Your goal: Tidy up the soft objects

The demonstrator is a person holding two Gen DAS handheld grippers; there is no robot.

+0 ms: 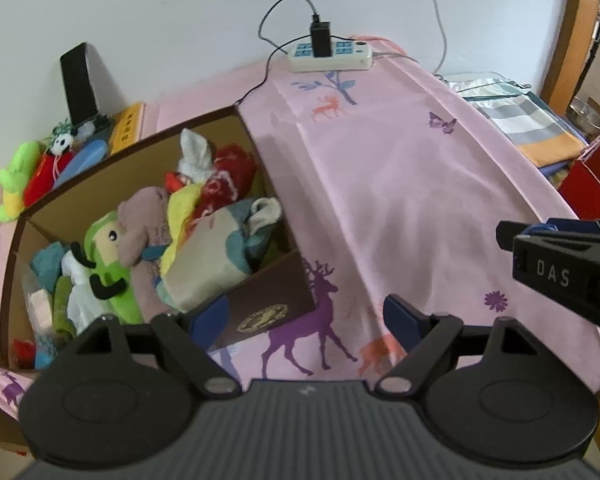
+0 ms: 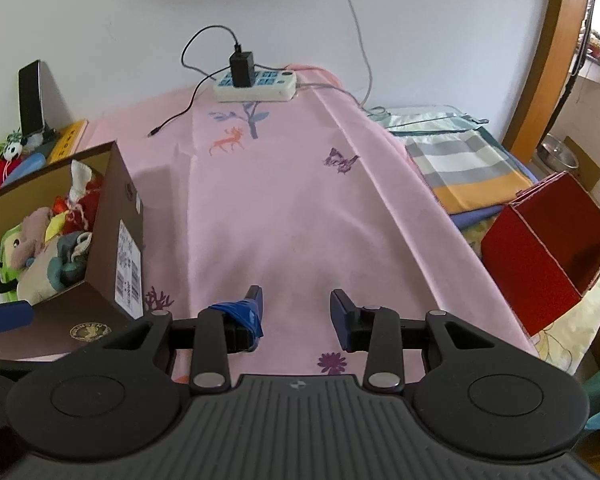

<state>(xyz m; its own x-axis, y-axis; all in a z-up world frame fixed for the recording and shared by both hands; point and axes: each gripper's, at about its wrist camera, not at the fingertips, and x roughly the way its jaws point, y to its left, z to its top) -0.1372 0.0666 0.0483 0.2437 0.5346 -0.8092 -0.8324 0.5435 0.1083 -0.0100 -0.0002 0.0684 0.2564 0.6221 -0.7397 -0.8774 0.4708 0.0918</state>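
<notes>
Brown cardboard box (image 1: 274,300) at left of the left-wrist frame, stuffed with soft toys and cloths (image 1: 188,240): green plush, mauve plush, red knit, white sock. Left gripper (image 1: 306,318) fingers spread wide, empty, over the box's near corner and pink printed bedsheet (image 1: 380,184). Right gripper (image 2: 296,314) fingers spread, nothing between, over bare sheet at lower centre. Red open box (image 2: 540,256) at right edge.

1 brown box (image 1: 272,300), 2 tools (image 1: 306,316)
</notes>
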